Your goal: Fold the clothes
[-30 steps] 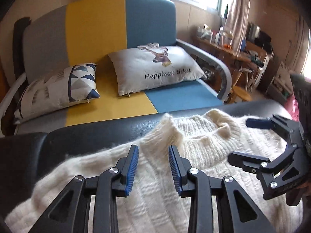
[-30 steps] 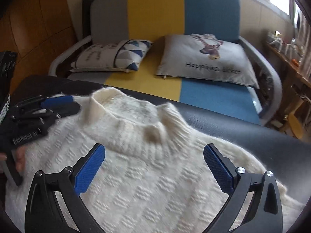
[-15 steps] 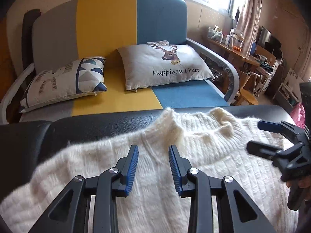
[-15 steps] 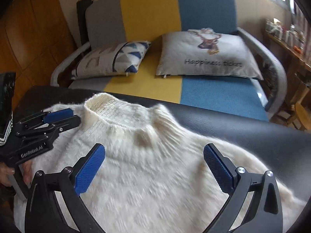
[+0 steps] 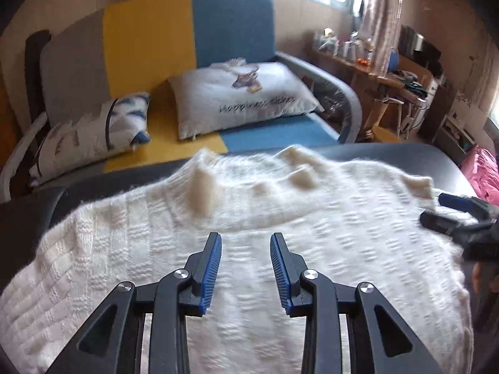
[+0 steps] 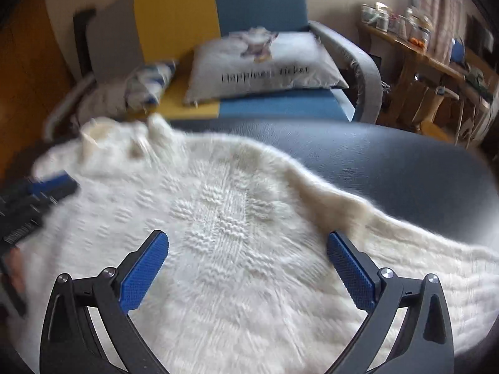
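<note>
Daylight from a window falls across a three-colour sofa (image 5: 187,50), grey, yellow and blue, behind a dark padded bench (image 5: 436,162) in the left wrist view. One cream knitted sweater (image 5: 312,227) lies spread flat over the bench, its ribbed collar (image 5: 202,184) rumpled and standing up on the side toward the sofa, its block-textured knit filling most of the surface. Above the sweater, short of the collar, the left tool (image 5: 245,265) points toward the sofa, its two blue-padded fingers a narrow gap apart and gripping nothing. At the sweater's right edge, the right tool (image 5: 452,212) shows side-on, its blue pad and black finger lying close over the knit. Two cushions rest on the sofa: a patterned cushion (image 5: 90,131) and a grey cushion (image 5: 246,99) with blurred lettering. A cluttered wooden side table (image 5: 374,74) stands beyond the sofa's arm.

From the right wrist view, motion-blurred, the same sweater (image 6: 234,233) covers the bench (image 6: 389,162), one sleeve (image 6: 436,249) trailing off to the right. Over the sweater's body the right tool (image 6: 248,271) hovers with its two blue pads spread wide, released and empty. At the sweater's left edge, the left tool (image 6: 46,187) appears, held in a blurred hand (image 6: 15,268).
</note>
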Tool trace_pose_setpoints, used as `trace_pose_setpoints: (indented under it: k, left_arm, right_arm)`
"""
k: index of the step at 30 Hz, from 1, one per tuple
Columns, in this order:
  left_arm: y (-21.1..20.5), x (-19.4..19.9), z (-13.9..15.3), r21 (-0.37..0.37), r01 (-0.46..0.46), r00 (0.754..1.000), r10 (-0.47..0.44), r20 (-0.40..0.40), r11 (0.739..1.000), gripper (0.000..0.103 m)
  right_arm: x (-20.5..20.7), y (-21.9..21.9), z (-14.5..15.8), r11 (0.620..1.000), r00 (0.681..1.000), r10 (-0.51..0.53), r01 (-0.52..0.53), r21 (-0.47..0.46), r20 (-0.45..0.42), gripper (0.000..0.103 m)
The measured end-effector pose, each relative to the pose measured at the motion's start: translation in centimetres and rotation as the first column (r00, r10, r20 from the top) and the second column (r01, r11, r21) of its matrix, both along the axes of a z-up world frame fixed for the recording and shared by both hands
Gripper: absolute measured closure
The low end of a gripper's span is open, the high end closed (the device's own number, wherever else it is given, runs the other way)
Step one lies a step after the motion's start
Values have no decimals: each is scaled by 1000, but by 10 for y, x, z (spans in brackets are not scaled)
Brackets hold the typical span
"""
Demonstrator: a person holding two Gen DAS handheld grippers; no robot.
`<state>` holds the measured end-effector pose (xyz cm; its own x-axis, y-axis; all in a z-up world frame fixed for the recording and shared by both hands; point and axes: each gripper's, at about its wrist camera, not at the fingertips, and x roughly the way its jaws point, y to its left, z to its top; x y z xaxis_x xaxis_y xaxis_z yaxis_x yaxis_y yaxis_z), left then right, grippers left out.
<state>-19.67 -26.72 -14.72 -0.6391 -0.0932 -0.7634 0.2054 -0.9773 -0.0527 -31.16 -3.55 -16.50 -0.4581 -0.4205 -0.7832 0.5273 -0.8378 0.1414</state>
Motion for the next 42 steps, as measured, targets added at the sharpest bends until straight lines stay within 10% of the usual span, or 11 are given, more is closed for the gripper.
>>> trace_pose_setpoints:
  k: [5, 14, 20, 32, 42]
  left_arm:
    - [46, 1, 1, -2, 96, 995, -96, 9, 995, 70]
    - [84, 4, -23, -31, 121, 991, -119, 67, 992, 70]
    - [75, 42, -8, 6, 80, 995, -81, 52, 997, 70]
    - [84, 125, -22, -51, 5, 996, -1, 84, 999, 70]
    - [87, 122, -23, -82, 5, 996, 3, 94, 997, 70]
  right_arm:
    - [3, 74, 15, 991, 993, -116, 117, -65, 17, 0]
    - [-8, 117, -24, 967, 977, -215, 213, 139, -3, 0]
    - [12, 159, 1, 964, 964, -259, 261, -44, 56, 0]
    - [56, 325, 14, 735, 763, -629, 646, -209, 149, 0]
    - [23, 356, -12, 642, 734, -623, 677, -359, 271, 10]
